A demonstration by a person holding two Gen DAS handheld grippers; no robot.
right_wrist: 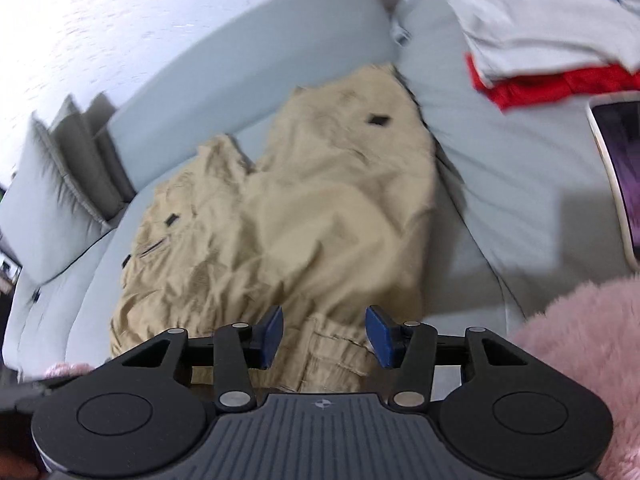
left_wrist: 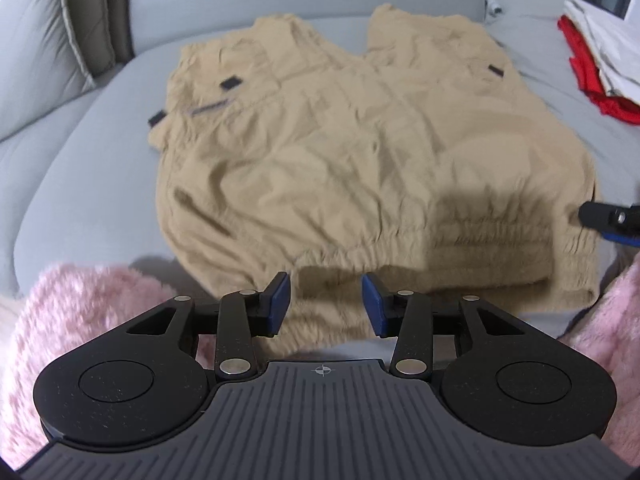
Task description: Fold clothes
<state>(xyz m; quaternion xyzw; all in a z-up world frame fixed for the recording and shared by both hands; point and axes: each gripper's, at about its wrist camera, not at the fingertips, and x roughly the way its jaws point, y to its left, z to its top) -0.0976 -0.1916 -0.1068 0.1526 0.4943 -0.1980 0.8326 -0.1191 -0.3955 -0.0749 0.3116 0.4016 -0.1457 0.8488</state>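
Tan cargo shorts [left_wrist: 360, 148] lie spread flat on a grey sofa seat [left_wrist: 92, 168], waistband nearest me and both legs pointing toward the backrest. In the right wrist view the shorts [right_wrist: 304, 208] look wrinkled, with small black tabs on the pockets. My left gripper [left_wrist: 326, 306] hovers open over the near waistband edge; cloth shows in the gap, clear of the pads. My right gripper [right_wrist: 326, 336] is open above the waistband's right part, and its pads do not press the fabric. The tip of the right gripper [left_wrist: 608, 220] also shows at the right edge of the left wrist view.
A folded pile of white and red clothes [right_wrist: 552, 52] sits on the sofa to the right. A tablet [right_wrist: 620, 176] lies near it. Grey cushions [left_wrist: 48, 40] lean at the left end. Pink fluffy sleeves [left_wrist: 80, 312] frame both grippers.
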